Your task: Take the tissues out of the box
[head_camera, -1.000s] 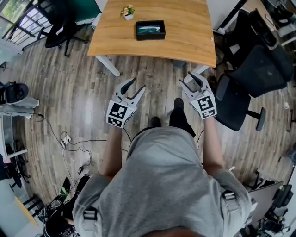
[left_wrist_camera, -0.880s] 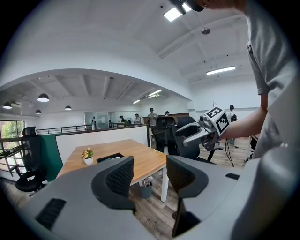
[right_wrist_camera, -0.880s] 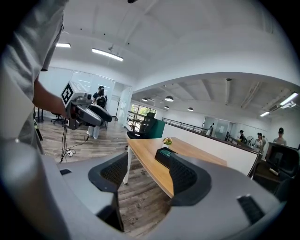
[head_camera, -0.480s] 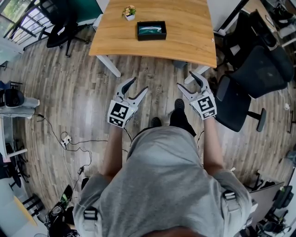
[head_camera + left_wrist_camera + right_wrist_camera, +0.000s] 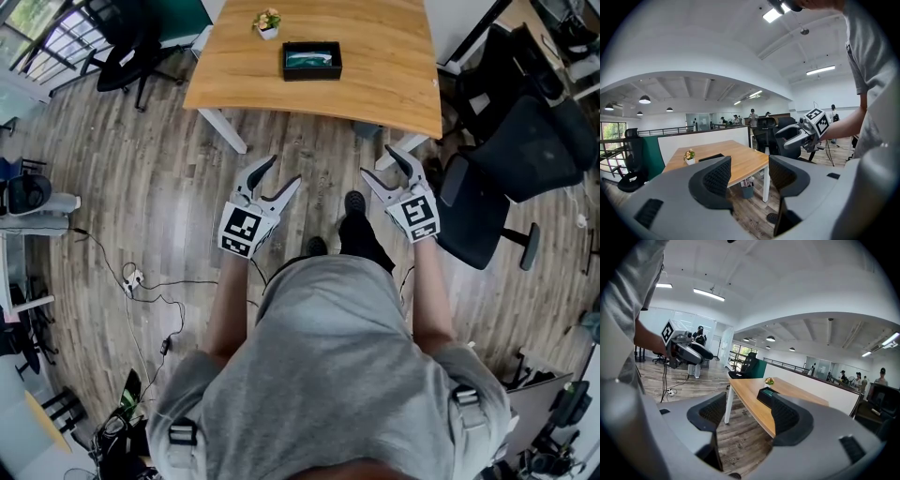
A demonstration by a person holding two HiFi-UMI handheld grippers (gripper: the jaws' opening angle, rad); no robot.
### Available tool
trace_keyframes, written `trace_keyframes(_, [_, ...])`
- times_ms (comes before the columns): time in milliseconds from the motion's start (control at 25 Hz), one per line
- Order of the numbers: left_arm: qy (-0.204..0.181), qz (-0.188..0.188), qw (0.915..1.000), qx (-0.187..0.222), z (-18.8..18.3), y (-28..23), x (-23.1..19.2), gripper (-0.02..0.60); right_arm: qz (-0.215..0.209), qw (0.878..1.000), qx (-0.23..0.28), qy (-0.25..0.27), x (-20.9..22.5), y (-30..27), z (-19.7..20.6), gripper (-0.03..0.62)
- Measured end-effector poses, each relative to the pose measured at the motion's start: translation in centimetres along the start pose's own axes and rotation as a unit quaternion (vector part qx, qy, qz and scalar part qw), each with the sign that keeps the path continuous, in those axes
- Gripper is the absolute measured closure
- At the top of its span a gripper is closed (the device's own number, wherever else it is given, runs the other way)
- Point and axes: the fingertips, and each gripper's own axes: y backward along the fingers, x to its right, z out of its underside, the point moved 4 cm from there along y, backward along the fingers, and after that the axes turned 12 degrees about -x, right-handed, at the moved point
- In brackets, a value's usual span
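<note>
Head view, box [image 5: 312,60] well beyond right tongs [image 5: 377,162]

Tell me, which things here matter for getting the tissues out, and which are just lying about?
For the job: tissue box, on the table; left gripper, jaws opening, empty; right gripper, open, empty.
Lying about: potted plant; office chairs; floor cables.
</note>
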Motion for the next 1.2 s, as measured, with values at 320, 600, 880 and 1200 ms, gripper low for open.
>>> trace_keyframes(320, [0.001,-0.007,0.9998,-0.017,0.3,-1.0,-1.6,0.327,-0.014,1.0,0.005,-0.003,0.9,-2.6,-0.3,0.287])
trace_keyframes(600, [0.001,-0.013,0.9996,-0.024,-0.7,-3.7,-4.1,0.327,-0.025,1.0,0.003,-0.006,3.5,-5.7,-0.5,0.29])
trace_keyframes(880, [0.015,-0.019,0.9988,-0.041,-1.3,-7.5,-6.8,0.327,-0.044,0.999,-0.002,-0.005,7.4,-9.9,-0.8,0.293])
trace_keyframes(1200, [0.028,-0.036,0.9977,-0.05,-3.1,-11.6,-10.5,0.327,-0.076,0.997,-0.012,0.004,11.6,-14.6,-1.6,0.296])
